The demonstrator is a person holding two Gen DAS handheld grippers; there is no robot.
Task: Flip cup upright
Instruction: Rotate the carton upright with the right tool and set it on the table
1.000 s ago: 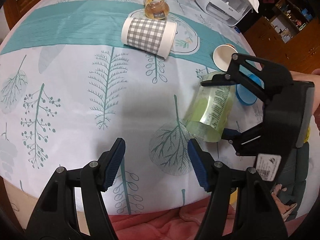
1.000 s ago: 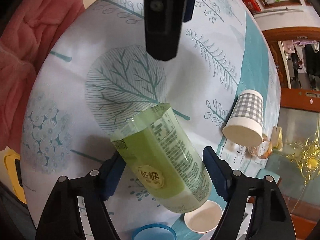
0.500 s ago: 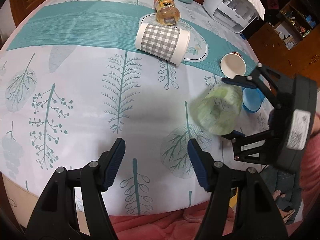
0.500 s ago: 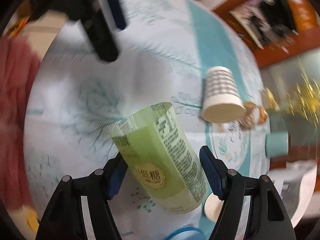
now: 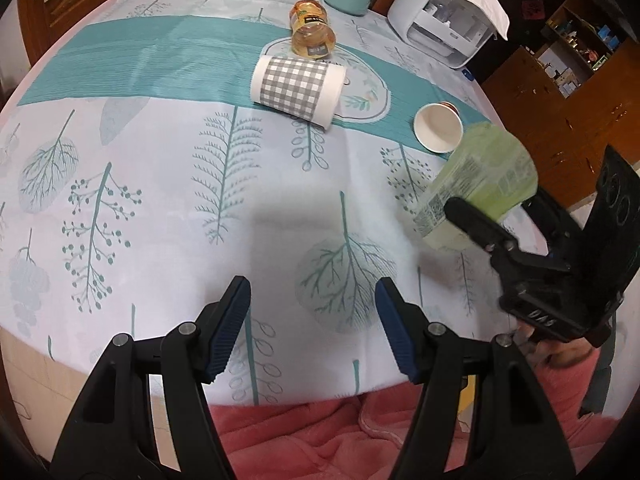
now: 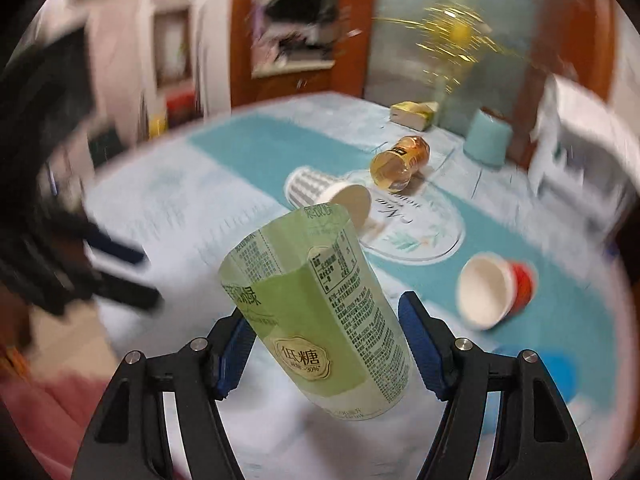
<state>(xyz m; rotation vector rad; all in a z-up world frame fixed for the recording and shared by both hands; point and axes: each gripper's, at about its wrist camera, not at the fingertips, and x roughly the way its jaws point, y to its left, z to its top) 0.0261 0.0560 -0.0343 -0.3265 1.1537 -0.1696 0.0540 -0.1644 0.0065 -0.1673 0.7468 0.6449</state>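
The right gripper has its blue pads closed against the sides of the green cup, which it holds tilted above the table, open mouth up and leaning away from the camera. In the left wrist view the cup sits at the right side of the scene, in front of the right gripper; whether its base touches the cloth cannot be told. The left gripper hovers wide open over the near edge of the table, holding nothing. Farther back a checked cup lies on its side, with a jar on its side just beyond it. A red cup lies tipped at the right, near the green cup.
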